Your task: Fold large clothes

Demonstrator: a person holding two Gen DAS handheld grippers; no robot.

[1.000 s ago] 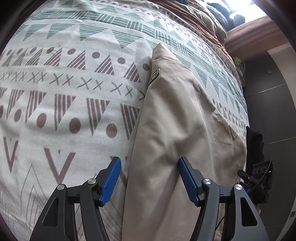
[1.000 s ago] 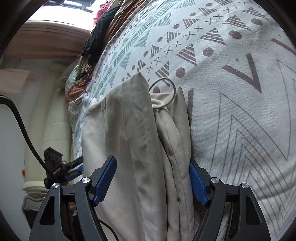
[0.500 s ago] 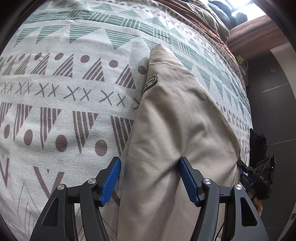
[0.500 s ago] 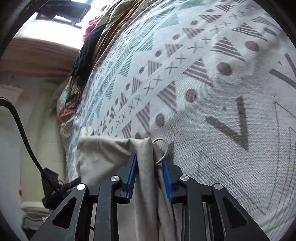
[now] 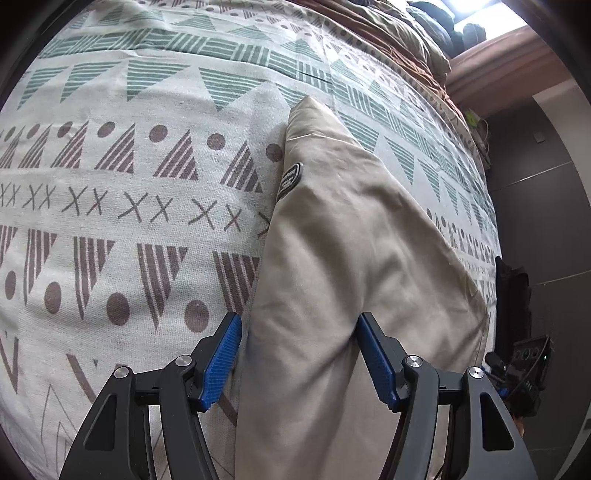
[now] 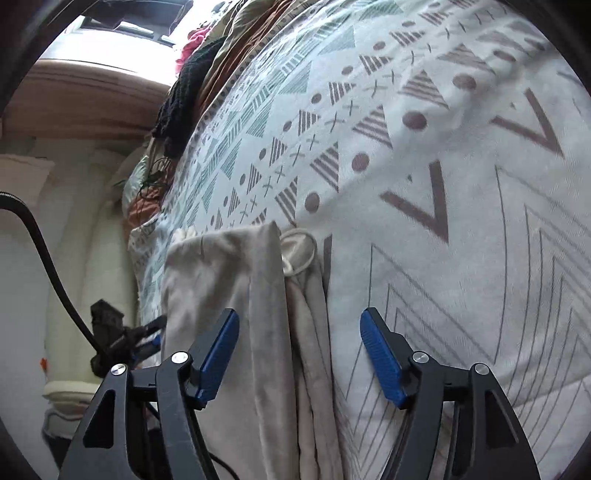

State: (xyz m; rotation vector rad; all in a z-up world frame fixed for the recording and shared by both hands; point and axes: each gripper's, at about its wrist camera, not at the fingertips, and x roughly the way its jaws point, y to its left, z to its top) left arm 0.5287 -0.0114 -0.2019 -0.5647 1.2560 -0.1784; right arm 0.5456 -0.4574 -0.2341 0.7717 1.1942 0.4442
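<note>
A beige garment (image 5: 351, 240), folded into a long strip, lies on the patterned bedspread (image 5: 129, 221); a dark label patch (image 5: 290, 181) shows near its far end. My left gripper (image 5: 297, 356) is open and straddles the strip's near part. Its left pad sits just outside the cloth's edge, and its right pad rests in a crease. In the right wrist view the garment's other end (image 6: 221, 273) shows bunched folds and a drawstring loop (image 6: 299, 254). My right gripper (image 6: 299, 354) has its jaws opening over those folds, and neither pad touches the cloth.
Heaped clothes (image 5: 406, 33) lie at the bed's far end below a wooden ledge (image 5: 495, 59). The bed's edge drops off beside the garment, with dark wall panels (image 5: 535, 221) past it. A black cable (image 6: 37, 236) hangs at the left of the right wrist view.
The right gripper closed on the folds by the drawstring half a second ago and has opened again. The left gripper shifted slightly along the strip, its jaws unchanged.
</note>
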